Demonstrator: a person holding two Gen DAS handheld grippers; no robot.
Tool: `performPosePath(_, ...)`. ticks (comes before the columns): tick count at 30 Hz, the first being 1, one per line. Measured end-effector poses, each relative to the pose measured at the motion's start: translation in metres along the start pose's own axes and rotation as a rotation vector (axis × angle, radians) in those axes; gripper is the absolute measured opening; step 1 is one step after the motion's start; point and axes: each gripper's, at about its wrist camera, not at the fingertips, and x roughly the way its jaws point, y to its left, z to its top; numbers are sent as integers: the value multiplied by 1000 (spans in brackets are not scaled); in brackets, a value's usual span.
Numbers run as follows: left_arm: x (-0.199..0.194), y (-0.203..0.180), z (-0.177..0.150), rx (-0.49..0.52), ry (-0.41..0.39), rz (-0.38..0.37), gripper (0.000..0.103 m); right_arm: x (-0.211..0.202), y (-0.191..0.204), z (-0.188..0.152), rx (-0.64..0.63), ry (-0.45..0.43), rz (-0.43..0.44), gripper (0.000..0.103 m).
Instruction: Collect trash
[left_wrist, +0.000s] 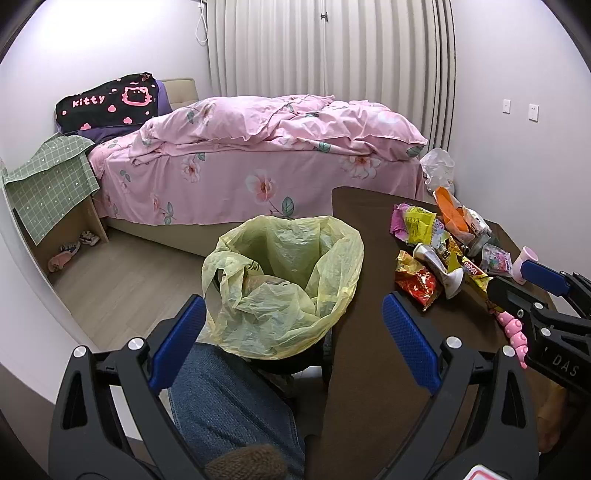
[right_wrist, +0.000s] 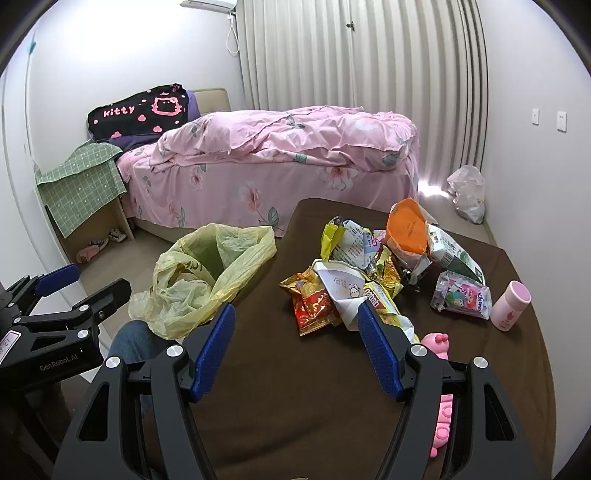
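A bin lined with a yellow plastic bag (left_wrist: 284, 284) stands on the floor beside the dark brown table (left_wrist: 369, 332); it also shows in the right wrist view (right_wrist: 207, 280). A pile of snack wrappers (right_wrist: 369, 273) lies on the table: a red-gold packet (right_wrist: 310, 302), a white paper wrapper (right_wrist: 341, 291), an orange pouch (right_wrist: 406, 229). My left gripper (left_wrist: 293, 325) is open and empty, just in front of the bin. My right gripper (right_wrist: 295, 328) is open and empty, low over the table, just short of the pile.
A pink bottle (right_wrist: 511, 304) and a pink toy (right_wrist: 439, 369) lie on the table right of the wrappers. A bed with a pink duvet (right_wrist: 277, 155) stands behind. A white plastic bag (right_wrist: 467, 194) sits on the floor by the wall. My knee in jeans (left_wrist: 229, 398) is below the bin.
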Motion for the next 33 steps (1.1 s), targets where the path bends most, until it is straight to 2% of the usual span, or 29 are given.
performPosePath(33,1,1,-1,0,1,0,92,2,0,-2,3,10,11,65)
